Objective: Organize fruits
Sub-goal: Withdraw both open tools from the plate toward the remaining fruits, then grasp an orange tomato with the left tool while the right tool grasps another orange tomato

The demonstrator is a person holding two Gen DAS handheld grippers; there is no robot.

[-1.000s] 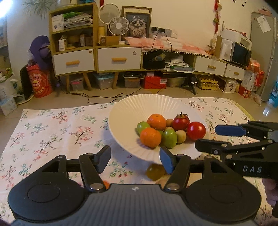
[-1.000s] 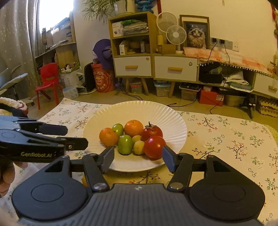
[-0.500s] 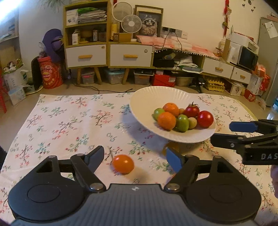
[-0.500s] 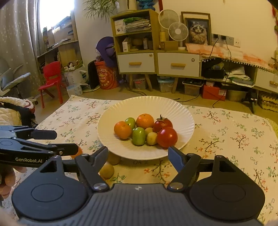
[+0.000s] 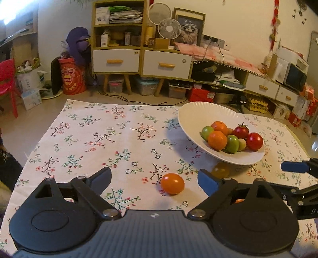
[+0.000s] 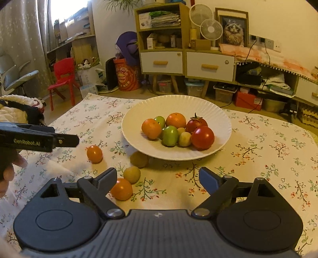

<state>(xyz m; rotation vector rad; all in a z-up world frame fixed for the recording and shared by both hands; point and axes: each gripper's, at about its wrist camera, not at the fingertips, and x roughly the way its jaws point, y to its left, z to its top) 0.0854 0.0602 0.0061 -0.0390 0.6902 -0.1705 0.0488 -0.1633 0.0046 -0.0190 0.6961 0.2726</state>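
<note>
Floral tablecloth (image 5: 99, 139), orange fruit (image 5: 172, 183) between open jaws

Upper centre, a wooden shelf unit (image 6: 162, 39) with white drawers against the pale wall (image 6: 288, 19). Far left — a red chair (image 6: 63, 79), curtained window (image 6: 59, 12) glowing.

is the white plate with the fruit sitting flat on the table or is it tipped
Tipped. The white ridged paper plate rests on a brownish round fruit under its near edge, so that edge is raised off the floral tablecloth.

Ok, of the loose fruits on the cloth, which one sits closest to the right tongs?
The orange tomato beside the right tongs' left finger. The yellow-green fruit, the brownish one by the plate and the other orange tomato lie farther.
</note>
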